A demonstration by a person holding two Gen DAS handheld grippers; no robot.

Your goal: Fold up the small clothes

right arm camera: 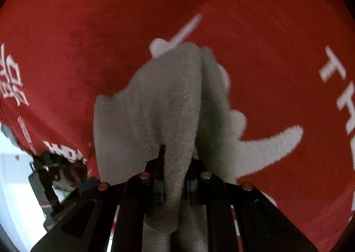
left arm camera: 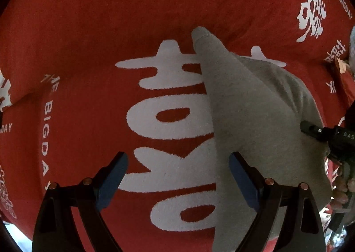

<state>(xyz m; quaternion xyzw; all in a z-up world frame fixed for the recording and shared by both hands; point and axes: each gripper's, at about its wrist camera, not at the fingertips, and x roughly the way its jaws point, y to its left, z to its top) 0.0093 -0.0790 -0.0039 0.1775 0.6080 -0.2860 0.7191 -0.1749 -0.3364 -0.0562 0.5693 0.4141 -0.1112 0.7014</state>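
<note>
A small grey garment (left arm camera: 255, 119) lies on a red blanket (left arm camera: 88, 30), tapering to a narrow tip at the upper middle. My left gripper (left arm camera: 178, 176) points down over it and is open. Its blue pads (left arm camera: 241, 176) stand wide apart, one over the grey fabric and one over the blanket, with the garment's straight left edge between them. My right gripper (right arm camera: 177, 158) is shut on a bunched fold of the grey garment (right arm camera: 168, 96), which rises off the blanket. From the left wrist view the right gripper (left arm camera: 310, 128) enters at the right edge, on the garment's side.
The red blanket (right arm camera: 277, 52) carries large white characters (left arm camera: 168, 105) and small white lettering, and fills most of both views. A person's fingers (left arm camera: 341, 192) show at the right edge. A pale floor (right arm camera: 17, 185) and dark gear (right arm camera: 46, 174) lie past the blanket's lower left edge.
</note>
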